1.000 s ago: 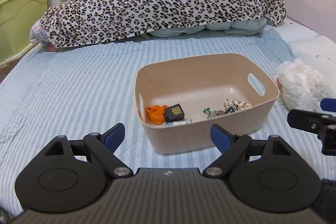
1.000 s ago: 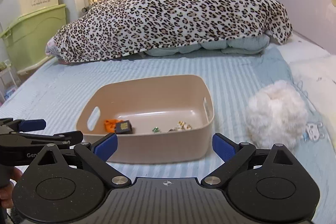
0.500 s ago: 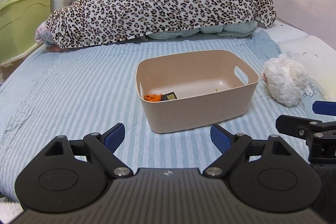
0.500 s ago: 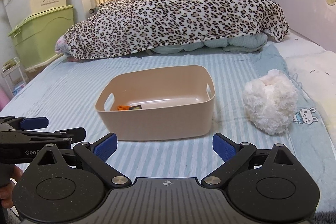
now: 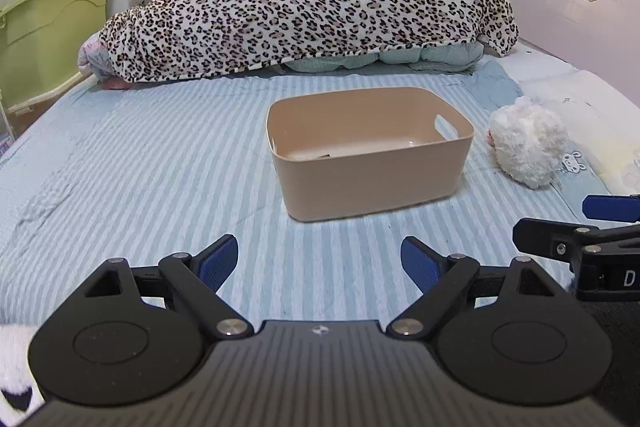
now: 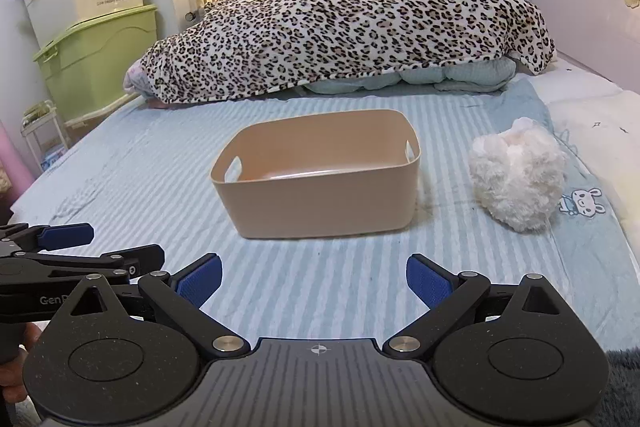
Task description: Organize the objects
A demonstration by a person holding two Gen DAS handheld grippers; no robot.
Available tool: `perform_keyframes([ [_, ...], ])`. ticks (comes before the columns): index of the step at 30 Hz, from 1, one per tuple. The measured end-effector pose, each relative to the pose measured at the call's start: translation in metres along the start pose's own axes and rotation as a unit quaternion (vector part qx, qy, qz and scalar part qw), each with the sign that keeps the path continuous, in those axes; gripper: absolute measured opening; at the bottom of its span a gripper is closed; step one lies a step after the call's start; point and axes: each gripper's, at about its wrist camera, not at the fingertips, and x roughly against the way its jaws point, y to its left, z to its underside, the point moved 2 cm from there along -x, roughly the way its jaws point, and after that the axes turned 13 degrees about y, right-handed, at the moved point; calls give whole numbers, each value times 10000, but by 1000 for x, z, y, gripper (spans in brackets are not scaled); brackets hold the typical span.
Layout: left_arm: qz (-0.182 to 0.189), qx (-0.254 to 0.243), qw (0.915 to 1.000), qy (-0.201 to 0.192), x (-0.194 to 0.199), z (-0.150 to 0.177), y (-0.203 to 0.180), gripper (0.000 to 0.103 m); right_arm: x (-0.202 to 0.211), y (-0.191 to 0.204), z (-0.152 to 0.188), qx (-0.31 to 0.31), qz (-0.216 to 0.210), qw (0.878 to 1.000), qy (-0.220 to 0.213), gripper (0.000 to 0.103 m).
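A beige plastic bin (image 5: 372, 183) with handle slots stands on the blue striped bed; it also shows in the right wrist view (image 6: 320, 203). Its near wall hides what lies inside. My left gripper (image 5: 320, 261) is open and empty, well short of the bin and above the sheet. My right gripper (image 6: 314, 281) is open and empty too, beside the left one and level with it. Each gripper shows at the edge of the other's view.
A white fluffy plush (image 5: 528, 145) lies right of the bin, also in the right wrist view (image 6: 516, 175). A leopard-print blanket (image 5: 308, 23) is heaped behind. Green and cream storage boxes (image 6: 92, 27) stand at the left of the bed. A pale headboard (image 5: 568, 11) is at right.
Both grippers have drawn back and lowered away from the bin, so it looks smaller and its contents have dropped out of sight behind its wall. Both stay open.
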Motion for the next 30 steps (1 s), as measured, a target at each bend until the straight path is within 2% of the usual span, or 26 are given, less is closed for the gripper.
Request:
perform_keyframes([
  [10,124,-167,9998,38,10,17,-10,89,14,1,14,-129,-194,9997,67,100],
  [14,22,-238,9997,27,10,19,-11,92,17,1,15,-130,-192,9997,69,101],
  [30,42,-190,9998,100,12,21,-9,92,14,-6,21,-211,-178,9995,183,101],
])
